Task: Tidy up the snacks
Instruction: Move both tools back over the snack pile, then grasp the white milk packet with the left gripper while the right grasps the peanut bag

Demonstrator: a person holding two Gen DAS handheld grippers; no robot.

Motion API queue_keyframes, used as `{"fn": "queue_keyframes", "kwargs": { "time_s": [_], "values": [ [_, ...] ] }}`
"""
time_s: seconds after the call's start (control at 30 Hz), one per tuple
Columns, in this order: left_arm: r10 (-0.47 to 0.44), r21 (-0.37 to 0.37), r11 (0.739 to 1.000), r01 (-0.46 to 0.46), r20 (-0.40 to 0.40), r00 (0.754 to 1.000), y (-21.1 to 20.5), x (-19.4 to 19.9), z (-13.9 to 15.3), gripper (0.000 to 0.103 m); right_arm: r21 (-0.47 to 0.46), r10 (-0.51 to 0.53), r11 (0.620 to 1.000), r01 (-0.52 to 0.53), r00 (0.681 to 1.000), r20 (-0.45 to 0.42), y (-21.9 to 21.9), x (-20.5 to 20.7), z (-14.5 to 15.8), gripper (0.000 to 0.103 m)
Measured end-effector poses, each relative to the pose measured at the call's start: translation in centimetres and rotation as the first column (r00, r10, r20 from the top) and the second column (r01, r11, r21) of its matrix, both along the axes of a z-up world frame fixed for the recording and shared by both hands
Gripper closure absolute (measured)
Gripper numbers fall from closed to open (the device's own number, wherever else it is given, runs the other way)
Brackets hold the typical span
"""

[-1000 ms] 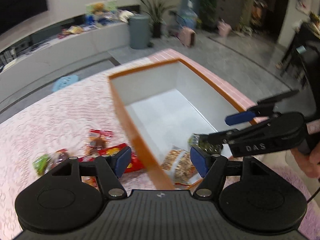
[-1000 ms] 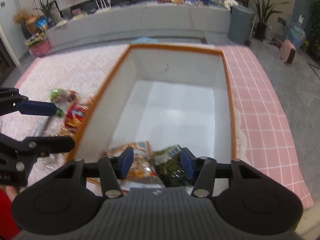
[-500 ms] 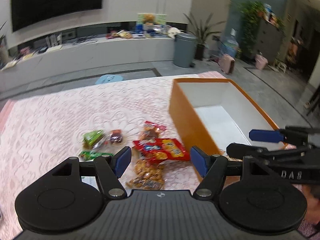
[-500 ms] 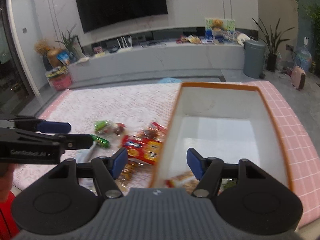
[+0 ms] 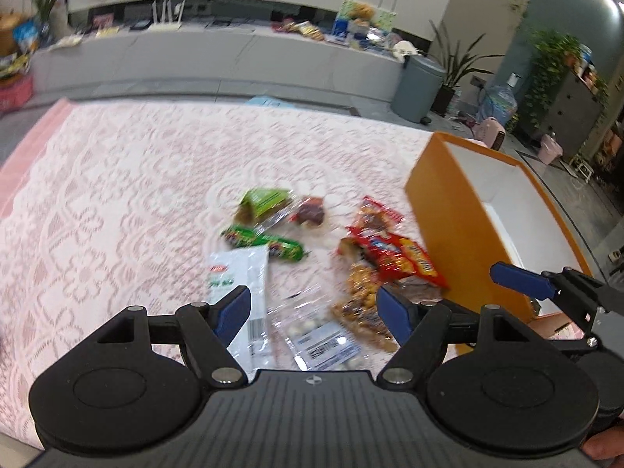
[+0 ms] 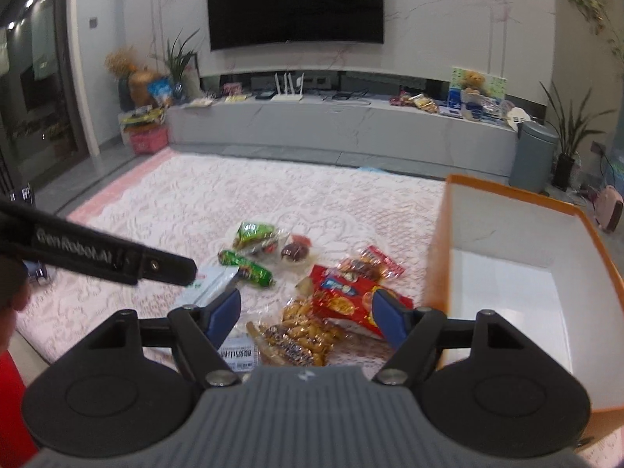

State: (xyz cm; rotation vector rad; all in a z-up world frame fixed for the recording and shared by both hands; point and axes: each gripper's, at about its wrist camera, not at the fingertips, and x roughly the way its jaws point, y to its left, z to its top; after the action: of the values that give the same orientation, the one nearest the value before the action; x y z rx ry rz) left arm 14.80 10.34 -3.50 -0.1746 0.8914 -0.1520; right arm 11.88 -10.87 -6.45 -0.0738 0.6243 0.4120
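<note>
Snacks: crinkled foil packets, glossy red bag point(image 5: 401, 259), green tube point(image 5: 265, 240), white pouch point(image 5: 240, 273), heaped on pink lace-patterned cloth point(image 5: 117, 195) beside orange white-lined box point(image 5: 440, 214).
Left gripper point(image 5: 312, 306): jaws opening, empty.
Right gripper point(image 6: 304, 312): jaws opening, empty.

A dark television point(image 6: 295, 2) is hanging on a pale marble wall point(image 6: 468, 19) above a long grey console point(image 6: 343, 126) cluttered with small items. A grey bin point(image 6: 532, 156) and potted plants point(image 6: 567, 132) are standing at its right end. A pink patterned cloth point(image 5: 117, 179) is covering the worktop; grey floor point(image 5: 585, 195) is showing beyond.
</note>
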Motion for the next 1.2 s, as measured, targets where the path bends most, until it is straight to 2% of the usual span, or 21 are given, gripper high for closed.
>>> {"fn": "queue_keyframes", "kwargs": {
  "time_s": [0.2,0.4,0.53,0.67,0.83,0.97,1.1,1.2],
  "values": [
    [0.036,-0.021,0.999,-0.037,-0.069,0.997,1.8,1.3,-2.9,0.017,-0.068,0.043,0.997,-0.045,0.999,-0.033,2.0,1.5,-2.3,0.031],
    [0.080,0.057,0.996,-0.074,-0.108,0.991,3.0,2.8,-5.6,0.017,-0.095,0.058,0.993,-0.066,0.995,-0.081,3.7,3.7,-4.0,0.031],
    [0.122,0.046,0.992,-0.116,-0.135,0.983,4.0,3.4,-7.2,0.017,-0.092,0.042,0.994,-0.053,0.992,-0.118,3.9,5.0,-5.1,0.031],
    [0.116,0.016,0.993,-0.115,-0.141,0.983,3.9,3.8,-7.9,0.017,-0.070,0.023,0.997,-0.034,0.987,-0.159,3.5,5.4,-6.0,0.031],
    [0.098,0.041,0.995,-0.094,-0.125,0.987,3.5,3.9,-8.5,0.017,-0.038,0.000,0.999,-0.008,0.978,-0.209,3.0,5.8,-7.3,0.031],
    [0.106,0.032,0.994,-0.103,-0.111,0.988,3.8,4.0,-9.0,0.014,-0.020,-0.025,1.000,0.021,0.971,-0.238,2.7,6.5,-7.9,0.030],
    [0.116,0.048,0.992,-0.113,-0.083,0.990,3.4,4.3,-9.2,0.013,0.032,-0.046,0.998,0.058,0.960,-0.277,2.4,7.1,-8.5,0.025],
    [0.102,0.089,0.991,-0.095,-0.070,0.992,2.8,4.5,-9.4,0.013,0.083,-0.077,0.991,0.108,0.947,-0.313,2.2,7.7,-8.7,0.019]
  ]
}}
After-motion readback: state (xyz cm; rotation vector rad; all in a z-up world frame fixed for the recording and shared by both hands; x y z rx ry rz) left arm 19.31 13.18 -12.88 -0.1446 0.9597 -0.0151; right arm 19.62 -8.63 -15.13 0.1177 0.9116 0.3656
